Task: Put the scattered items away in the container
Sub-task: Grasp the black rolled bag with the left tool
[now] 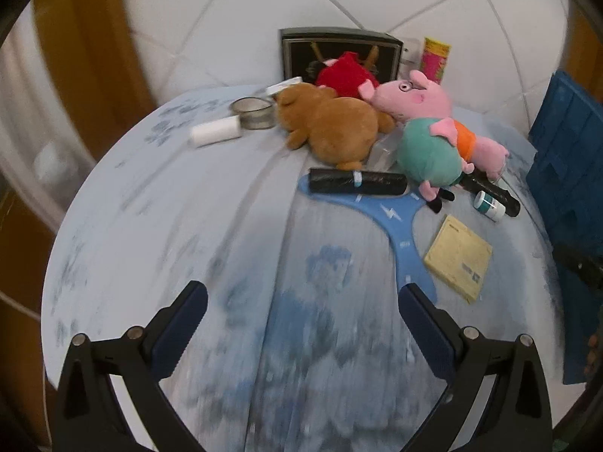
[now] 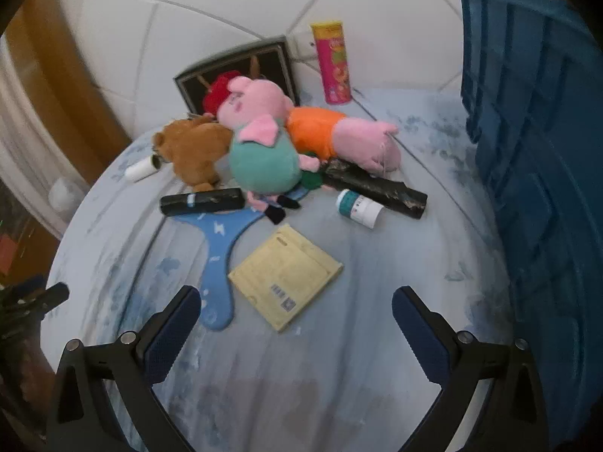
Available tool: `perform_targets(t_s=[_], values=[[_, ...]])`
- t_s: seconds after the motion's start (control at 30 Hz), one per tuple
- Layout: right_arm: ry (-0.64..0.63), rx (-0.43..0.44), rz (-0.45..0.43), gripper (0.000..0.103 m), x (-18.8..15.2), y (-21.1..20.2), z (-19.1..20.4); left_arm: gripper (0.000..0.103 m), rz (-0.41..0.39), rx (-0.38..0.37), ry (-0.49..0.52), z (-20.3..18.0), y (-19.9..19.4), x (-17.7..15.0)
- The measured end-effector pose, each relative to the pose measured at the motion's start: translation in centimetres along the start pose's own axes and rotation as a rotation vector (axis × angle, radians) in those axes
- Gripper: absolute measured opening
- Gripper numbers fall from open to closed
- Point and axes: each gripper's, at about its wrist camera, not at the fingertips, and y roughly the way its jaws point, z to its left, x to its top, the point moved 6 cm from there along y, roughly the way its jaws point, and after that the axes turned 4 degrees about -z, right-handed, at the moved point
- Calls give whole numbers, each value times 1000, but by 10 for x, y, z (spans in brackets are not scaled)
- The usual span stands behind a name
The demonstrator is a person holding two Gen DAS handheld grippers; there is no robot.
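Scattered items lie on a pale blue table (image 1: 169,226): a brown plush (image 1: 331,124) (image 2: 192,150), pink pig plushes (image 1: 433,128) (image 2: 271,139), a black roll (image 1: 358,182) (image 2: 201,201), a blue flat paddle (image 1: 399,222) (image 2: 216,256), a yellow flat packet (image 1: 458,258) (image 2: 286,278) and a small white bottle (image 1: 490,205) (image 2: 360,207). The blue crate (image 1: 565,158) (image 2: 527,150) stands at the right. My left gripper (image 1: 303,301) hangs open over bare table near the paddle's handle. My right gripper (image 2: 296,301) is open, just short of the yellow packet.
A white roll (image 1: 215,132) and a round tin (image 1: 254,113) lie at the left of the pile. A dark framed picture (image 1: 339,52) and a pink snack tube (image 2: 333,64) stand against the white tiled wall. A second black roll (image 2: 377,188) lies by the bottle.
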Motion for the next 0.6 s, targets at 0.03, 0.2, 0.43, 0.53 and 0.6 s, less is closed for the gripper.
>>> perform_targets(t_s=[0.03,0.2,0.43,0.53,0.6], values=[[3,-2,18,103,2,7,-2,103,6,-8,12,-3,7,6],[56,-52,42,103,9,30,-15,103,26,-55,165,-29,62,44],[215,-145,35,103,6,52,-28,103,70,-118,407,-56,142,72],[287,-201,33,103,0,64,-28,103,84,-157,483,-64,172,75],[327,-229,33,103,-4,71,-28,103,92,-185,515,-70,188,77]])
